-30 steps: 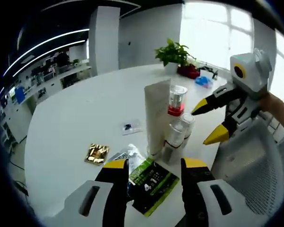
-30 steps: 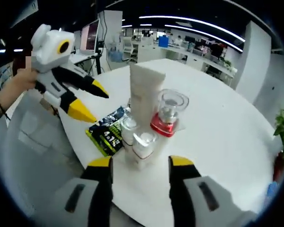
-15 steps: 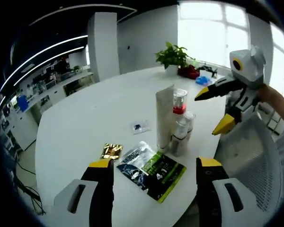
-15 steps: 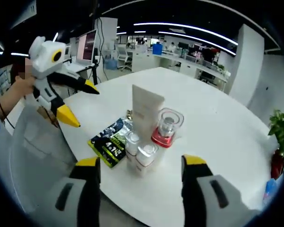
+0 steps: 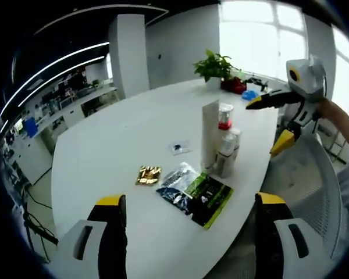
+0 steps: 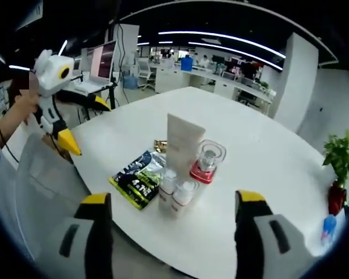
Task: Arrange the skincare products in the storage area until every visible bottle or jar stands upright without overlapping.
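On the white round surface [image 6: 267, 168] the skincare products stand upright in a tight cluster: a tall white tube [image 6: 183, 142], a red-based clear-capped jar [image 6: 207, 163] and two small white bottles [image 6: 179, 195]. The left tool [image 5: 192, 218] and right tool [image 6: 171, 215] both hang spread wide and empty, well back from the cluster. A dark green sachet [image 5: 198, 195] lies flat beside the bottles.

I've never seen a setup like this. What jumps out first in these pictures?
A tight cluster of skincare products stands upright near the white table's edge: a tall white tube, a clear red-based bottle and two small white bottles. Beside them lies a dark green sachet. Both handheld grippers, left gripper and right gripper, are wide open and apart from them.
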Demonstrator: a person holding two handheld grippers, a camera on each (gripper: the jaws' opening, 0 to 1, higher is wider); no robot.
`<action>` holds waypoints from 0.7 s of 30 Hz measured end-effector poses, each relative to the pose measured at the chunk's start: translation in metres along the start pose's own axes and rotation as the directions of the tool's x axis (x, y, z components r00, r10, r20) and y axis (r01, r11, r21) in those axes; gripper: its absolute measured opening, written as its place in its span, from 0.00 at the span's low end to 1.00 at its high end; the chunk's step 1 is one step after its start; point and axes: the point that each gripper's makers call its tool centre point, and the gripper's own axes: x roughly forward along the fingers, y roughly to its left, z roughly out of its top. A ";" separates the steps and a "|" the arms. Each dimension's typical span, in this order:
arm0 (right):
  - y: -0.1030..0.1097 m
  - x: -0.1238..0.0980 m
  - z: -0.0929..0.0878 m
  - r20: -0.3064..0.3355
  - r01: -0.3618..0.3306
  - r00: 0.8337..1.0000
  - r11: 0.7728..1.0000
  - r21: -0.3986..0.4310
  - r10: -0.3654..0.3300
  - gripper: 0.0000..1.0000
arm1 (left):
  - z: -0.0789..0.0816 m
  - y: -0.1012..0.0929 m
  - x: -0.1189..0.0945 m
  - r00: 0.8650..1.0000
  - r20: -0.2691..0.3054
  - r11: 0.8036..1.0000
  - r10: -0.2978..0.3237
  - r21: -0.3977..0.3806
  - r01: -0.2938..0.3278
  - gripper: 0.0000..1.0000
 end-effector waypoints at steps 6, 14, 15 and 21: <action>0.004 -0.006 0.001 0.013 0.012 1.000 1.000 0.008 -0.013 0.93 | -0.002 0.003 -0.010 1.000 0.006 1.000 0.005 0.010 -0.005 0.92; 0.005 -0.004 -0.003 0.016 0.004 1.000 1.000 -0.004 -0.004 0.99 | -0.007 0.007 -0.009 1.000 -0.002 0.999 0.028 0.018 -0.028 0.97; 0.004 -0.004 -0.003 0.018 0.003 1.000 1.000 -0.004 -0.003 0.99 | -0.007 0.007 -0.009 1.000 -0.004 0.999 0.028 0.019 -0.028 0.97; -0.005 -0.002 -0.002 0.027 -0.024 0.999 1.000 0.001 0.024 1.00 | -0.005 0.010 -0.001 0.999 -0.025 0.999 0.043 0.010 -0.043 0.97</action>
